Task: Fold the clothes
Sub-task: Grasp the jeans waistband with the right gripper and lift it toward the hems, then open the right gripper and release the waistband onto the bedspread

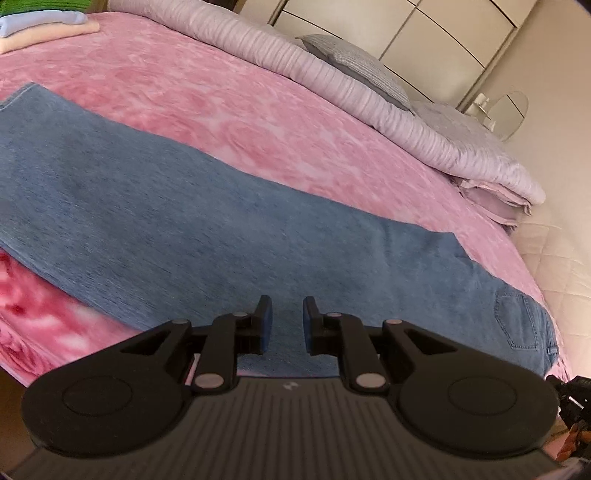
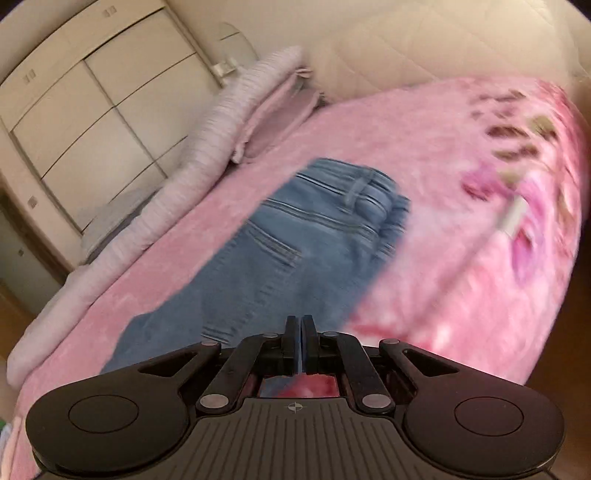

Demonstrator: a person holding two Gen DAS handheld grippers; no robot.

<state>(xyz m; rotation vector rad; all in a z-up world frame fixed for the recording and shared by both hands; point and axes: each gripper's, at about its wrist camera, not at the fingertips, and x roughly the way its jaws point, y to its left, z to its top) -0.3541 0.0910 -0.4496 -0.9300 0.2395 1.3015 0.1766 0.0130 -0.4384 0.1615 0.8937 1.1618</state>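
A pair of blue jeans (image 1: 207,206) lies flat across a bed covered by a pink blanket (image 1: 229,92), legs reaching toward the bed's left side and the waistband with its back pocket near the right edge. At the far left corner sits a small stack of folded clothes (image 1: 44,29). A rolled pale lilac duvet (image 1: 369,96) runs along the far edge. The left gripper (image 1: 287,321) hangs over the jeans near the front edge, fingers slightly apart with nothing between them. The right gripper (image 2: 299,339), over the waistband end, has its fingers together and empty; that view is blurred.
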